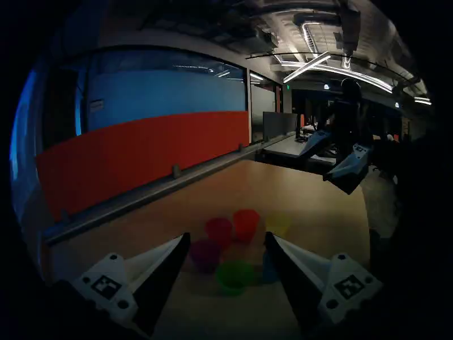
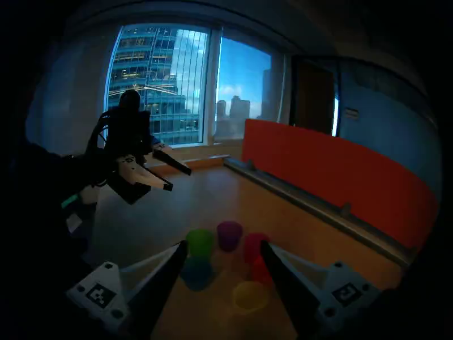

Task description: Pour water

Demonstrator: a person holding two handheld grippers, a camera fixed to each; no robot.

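We log the blue cup (image 1: 268, 267) as mostly hidden behind a finger of the left claw (image 1: 225, 238), the nearer red cup (image 2: 259, 271) as partly covered by a finger of the right claw (image 2: 222, 245). Light low; cup contents unreadable.

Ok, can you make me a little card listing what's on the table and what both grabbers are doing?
table: wooden
cup count: six, bunched together
colours: pink-red cup, orange-red cup, yellow cup, purple cup, green cup, blue cup
left gripper: open, empty, above the table, aimed at the bunch
right gripper: open, empty, aimed at the bunch from another side
background: red panel, window
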